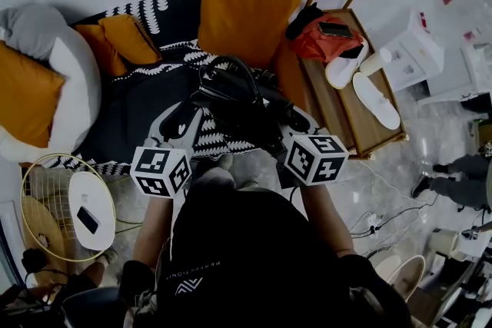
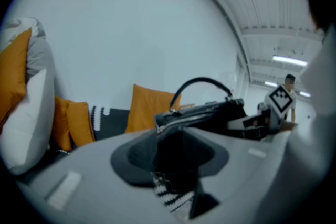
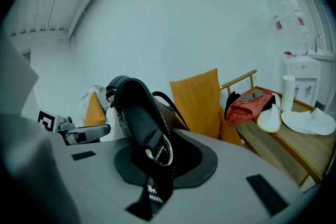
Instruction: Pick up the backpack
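Both L gripper (image 2: 177, 161) & R gripper (image 3: 156, 153) clamp black backpack (image 1: 240, 110), contents hidden.

Grey left tongs (image 1: 178, 120) and right tongs (image 1: 290, 119) bear black-and-white marker cubes (image 1: 160, 170); the shirt (image 1: 246, 257) is black.

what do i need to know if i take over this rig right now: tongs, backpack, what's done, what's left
Left tongs: closed on a wide, dark padded part of the backpack.
Right tongs: shut on its strap, just by the metal ring.
Backpack: hangs between both tongs over the patterned blanket; I cannot tell whether it is fully clear of it.
Done: both grips taken.
Left: raise it clear, both grips kept.
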`<control>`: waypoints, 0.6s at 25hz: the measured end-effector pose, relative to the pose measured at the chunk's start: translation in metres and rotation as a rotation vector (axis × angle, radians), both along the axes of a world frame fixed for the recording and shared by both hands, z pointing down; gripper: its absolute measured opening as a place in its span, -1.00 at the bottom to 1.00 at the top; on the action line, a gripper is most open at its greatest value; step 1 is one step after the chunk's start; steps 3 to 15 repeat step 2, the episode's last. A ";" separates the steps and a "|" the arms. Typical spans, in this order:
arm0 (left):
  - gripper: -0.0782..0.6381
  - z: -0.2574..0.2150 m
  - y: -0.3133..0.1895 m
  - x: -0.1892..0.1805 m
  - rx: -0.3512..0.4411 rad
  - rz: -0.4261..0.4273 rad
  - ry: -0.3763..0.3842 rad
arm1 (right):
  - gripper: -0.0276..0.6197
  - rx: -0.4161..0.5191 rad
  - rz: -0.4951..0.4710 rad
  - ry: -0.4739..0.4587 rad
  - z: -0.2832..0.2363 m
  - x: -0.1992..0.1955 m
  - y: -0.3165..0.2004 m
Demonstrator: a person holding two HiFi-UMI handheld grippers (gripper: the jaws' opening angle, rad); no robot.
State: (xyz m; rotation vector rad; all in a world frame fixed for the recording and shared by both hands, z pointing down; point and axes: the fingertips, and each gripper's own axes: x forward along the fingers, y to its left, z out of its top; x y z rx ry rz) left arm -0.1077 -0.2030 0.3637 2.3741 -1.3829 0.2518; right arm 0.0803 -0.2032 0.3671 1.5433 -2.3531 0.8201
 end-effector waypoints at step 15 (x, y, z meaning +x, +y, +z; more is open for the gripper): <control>-0.33 0.000 0.000 0.000 0.001 0.002 0.003 | -0.78 0.001 0.002 -0.002 -0.001 0.000 0.000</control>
